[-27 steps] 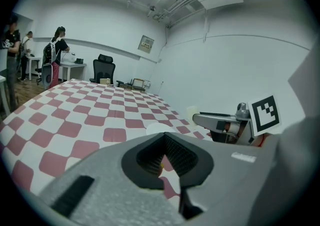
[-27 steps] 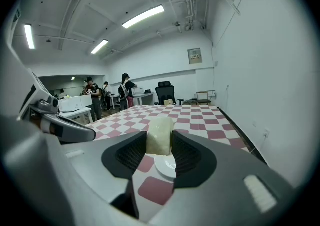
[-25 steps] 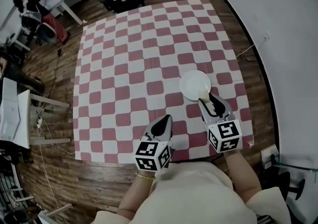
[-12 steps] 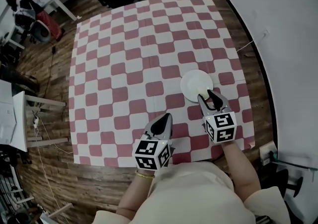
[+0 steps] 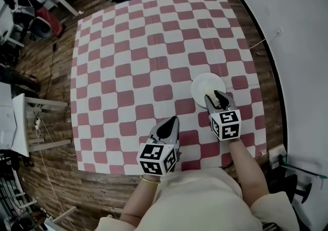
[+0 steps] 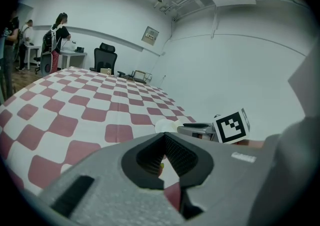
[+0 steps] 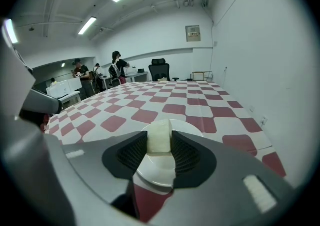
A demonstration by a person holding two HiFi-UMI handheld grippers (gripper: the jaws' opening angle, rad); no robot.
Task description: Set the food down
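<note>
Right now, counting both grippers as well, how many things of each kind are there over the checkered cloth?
Grippers: 2, the left gripper and the right gripper
White plate: 1
Pale food piece, clamped in the right gripper above the plate: 1
Total: 4

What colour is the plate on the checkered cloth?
The plate is plain white. It shows best in the right gripper view.
</note>
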